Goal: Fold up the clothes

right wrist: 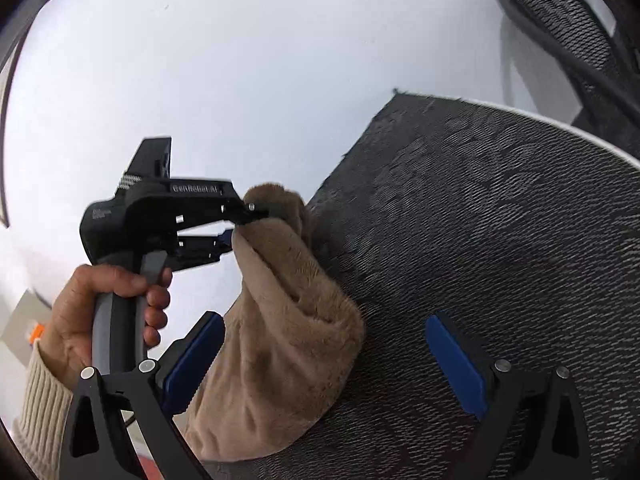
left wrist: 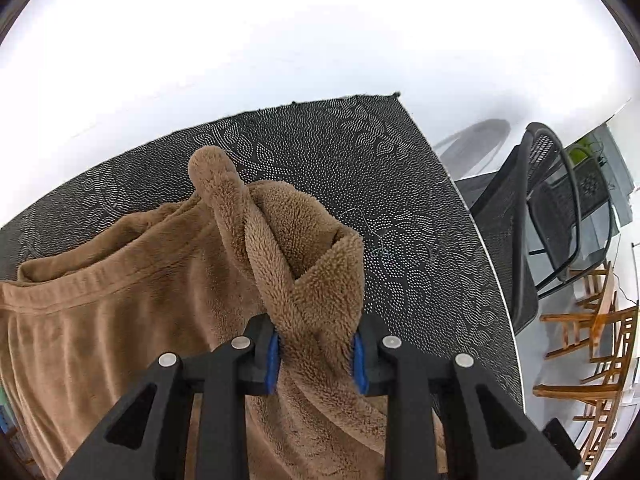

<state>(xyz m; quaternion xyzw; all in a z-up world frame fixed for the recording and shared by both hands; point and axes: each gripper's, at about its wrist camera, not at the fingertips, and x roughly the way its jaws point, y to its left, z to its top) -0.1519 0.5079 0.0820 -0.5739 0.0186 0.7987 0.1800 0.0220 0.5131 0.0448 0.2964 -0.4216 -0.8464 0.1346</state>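
Over the dark mat [left wrist: 360,168], left hand-held gripper [left wrist: 316,364] pinches brown fleece garment [left wrist: 120,320] — right hand-held gripper [right wrist: 320,364] gapes wide.

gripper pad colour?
Blue pads on both grippers; clearest in the right wrist view.

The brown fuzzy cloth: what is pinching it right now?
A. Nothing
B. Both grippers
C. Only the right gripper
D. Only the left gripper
D. The left gripper is shut on the brown fuzzy cloth, while the right gripper stands wide open beside the cloth with nothing pinched.
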